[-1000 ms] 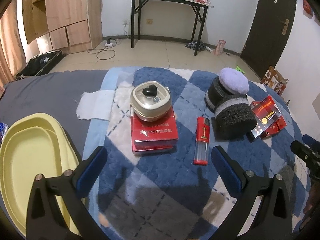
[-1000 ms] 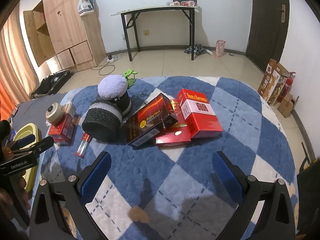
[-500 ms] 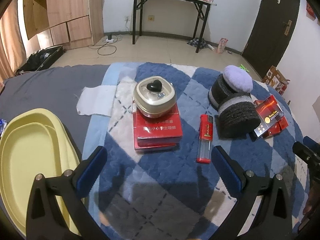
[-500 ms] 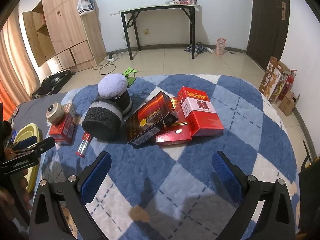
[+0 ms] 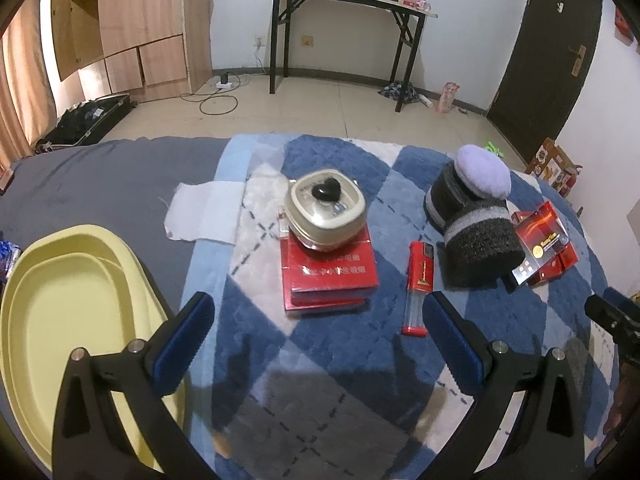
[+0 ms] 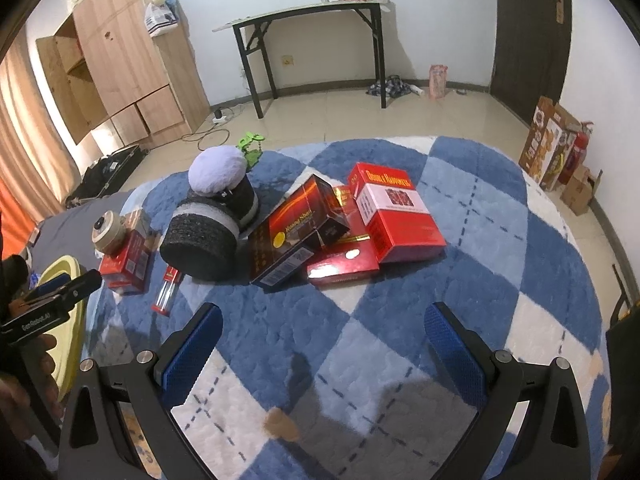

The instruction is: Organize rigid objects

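Note:
A beige tin (image 5: pixel 326 213) with a black heart knob sits on flat red boxes (image 5: pixel 330 276) straight ahead of my open left gripper (image 5: pixel 316 328). A red lighter (image 5: pixel 419 286) lies just right of the boxes, close to my right fingertip (image 5: pixel 448 328). A yellow tray (image 5: pixel 60 320) rests at the left. In the right wrist view, a dark box (image 6: pixel 298 228), a red-and-white box (image 6: pixel 396 212) and a flat red box (image 6: pixel 344 266) are piled beyond my open right gripper (image 6: pixel 320 340). Nothing sits between either pair of fingers.
A dark knitted hat (image 6: pixel 208 236) with a lilac pompom (image 6: pixel 218 168) lies between the two groups. A white cloth (image 5: pixel 206 216) lies left of the tin. The blue checked blanket (image 6: pixel 460 280) covers the surface. A black table (image 6: pixel 312 40), a wardrobe (image 6: pixel 120 68) and a door (image 6: pixel 528 28) stand behind.
The left gripper has moved forward and slightly up toward the tin and red boxes. The right gripper has barely shifted. Both stay open.

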`<state>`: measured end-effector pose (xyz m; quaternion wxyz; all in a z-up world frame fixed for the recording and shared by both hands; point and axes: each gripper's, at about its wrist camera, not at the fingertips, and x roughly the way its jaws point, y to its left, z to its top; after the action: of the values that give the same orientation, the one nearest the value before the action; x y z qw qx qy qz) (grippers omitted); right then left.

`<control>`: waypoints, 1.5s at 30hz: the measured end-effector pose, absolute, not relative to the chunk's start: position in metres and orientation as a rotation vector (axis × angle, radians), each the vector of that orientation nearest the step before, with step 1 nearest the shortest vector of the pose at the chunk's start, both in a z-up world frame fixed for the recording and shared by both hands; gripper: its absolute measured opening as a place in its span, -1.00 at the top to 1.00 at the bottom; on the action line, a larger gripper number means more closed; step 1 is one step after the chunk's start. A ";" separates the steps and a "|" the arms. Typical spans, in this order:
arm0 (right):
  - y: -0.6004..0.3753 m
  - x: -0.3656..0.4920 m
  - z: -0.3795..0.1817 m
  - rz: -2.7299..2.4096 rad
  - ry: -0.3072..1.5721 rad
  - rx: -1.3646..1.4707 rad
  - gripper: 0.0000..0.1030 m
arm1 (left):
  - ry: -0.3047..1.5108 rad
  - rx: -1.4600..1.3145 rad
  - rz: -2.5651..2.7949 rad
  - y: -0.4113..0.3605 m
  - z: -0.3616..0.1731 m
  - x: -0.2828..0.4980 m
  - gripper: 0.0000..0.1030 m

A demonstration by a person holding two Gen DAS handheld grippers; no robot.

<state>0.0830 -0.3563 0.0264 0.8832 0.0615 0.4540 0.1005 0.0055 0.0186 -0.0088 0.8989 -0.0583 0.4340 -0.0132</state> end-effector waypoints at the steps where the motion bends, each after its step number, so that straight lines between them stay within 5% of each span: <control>1: -0.357 0.083 0.027 0.207 0.947 0.134 -0.99 | 0.903 -0.123 -0.026 0.020 -0.007 0.005 -1.00; 15: -0.402 0.070 0.030 0.186 0.904 0.244 -0.99 | 0.900 -0.209 -0.044 0.038 0.012 -0.001 -1.00; 26: -0.434 0.141 0.005 0.261 0.952 0.289 -0.98 | 0.921 -0.225 -0.101 0.031 0.005 0.021 -1.00; 30: -0.449 0.160 -0.021 0.256 0.965 0.328 -0.94 | 0.931 -0.183 -0.106 0.029 0.009 0.037 -0.67; 35: -0.454 0.168 -0.034 0.288 0.918 0.357 -0.94 | 0.927 -0.067 -0.108 0.012 0.013 0.057 -0.65; 38: -0.452 0.169 -0.038 0.293 0.915 0.335 -0.96 | 0.952 -0.045 -0.098 0.016 0.004 0.067 -0.27; 45: -0.452 0.176 -0.041 0.304 0.909 0.345 -0.91 | 0.943 -0.053 -0.125 0.016 -0.003 0.072 -0.26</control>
<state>0.1764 -0.4520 -0.0411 0.8731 0.1652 0.4350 0.1456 0.0716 0.0158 -0.0029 0.8886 -0.0254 0.4541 -0.0603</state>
